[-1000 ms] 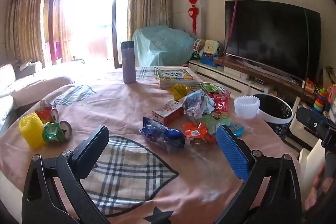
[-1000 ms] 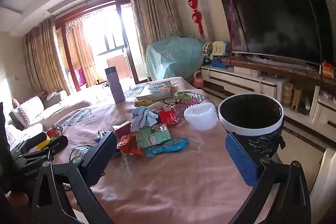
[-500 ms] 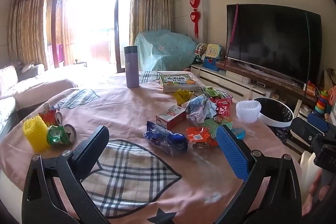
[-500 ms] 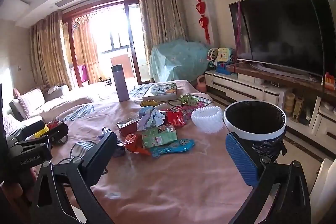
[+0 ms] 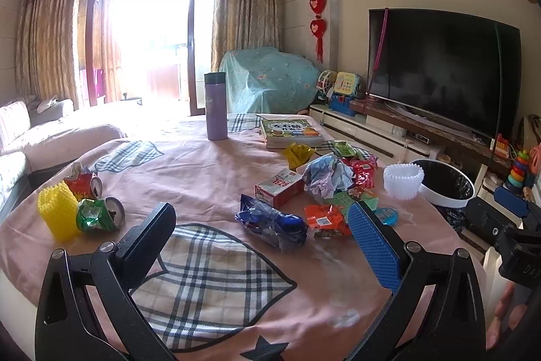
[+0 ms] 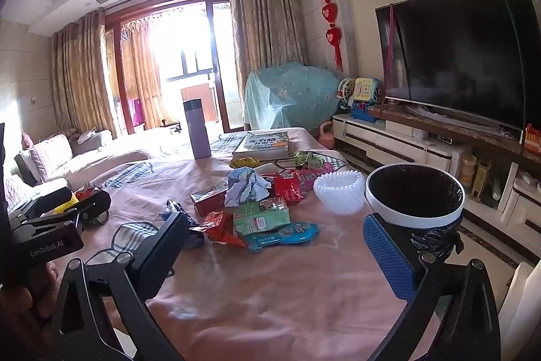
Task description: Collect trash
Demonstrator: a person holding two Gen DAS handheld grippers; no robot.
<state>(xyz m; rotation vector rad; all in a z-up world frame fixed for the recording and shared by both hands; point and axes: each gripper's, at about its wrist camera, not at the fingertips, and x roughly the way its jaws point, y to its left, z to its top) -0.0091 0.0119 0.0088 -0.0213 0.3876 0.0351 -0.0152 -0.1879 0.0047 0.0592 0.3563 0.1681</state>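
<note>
A heap of trash lies mid-table: a blue wrapper (image 5: 272,224), an orange wrapper (image 5: 323,219), a red carton (image 5: 279,186), crumpled paper (image 5: 324,175) and a green packet (image 6: 262,213). Crushed cans (image 5: 98,213) lie at the left next to a yellow foam net (image 5: 57,213). A white bin with a black liner (image 6: 414,193) stands at the table's right edge. My left gripper (image 5: 260,242) is open and empty, short of the blue wrapper. My right gripper (image 6: 290,254) is open and empty, short of the heap, left of the bin.
A purple flask (image 5: 216,105) and a book (image 5: 290,131) stand at the far side of the pink-clothed table (image 6: 270,286). A white foam net (image 6: 339,193) sits beside the bin. A TV (image 5: 443,66) on a low cabinet is at the right, a sofa (image 5: 20,137) at the left.
Both views have tilted up and drawn back slightly, so the table contents sit lower in frame. Both grippers stay open; nothing on the table has moved.
</note>
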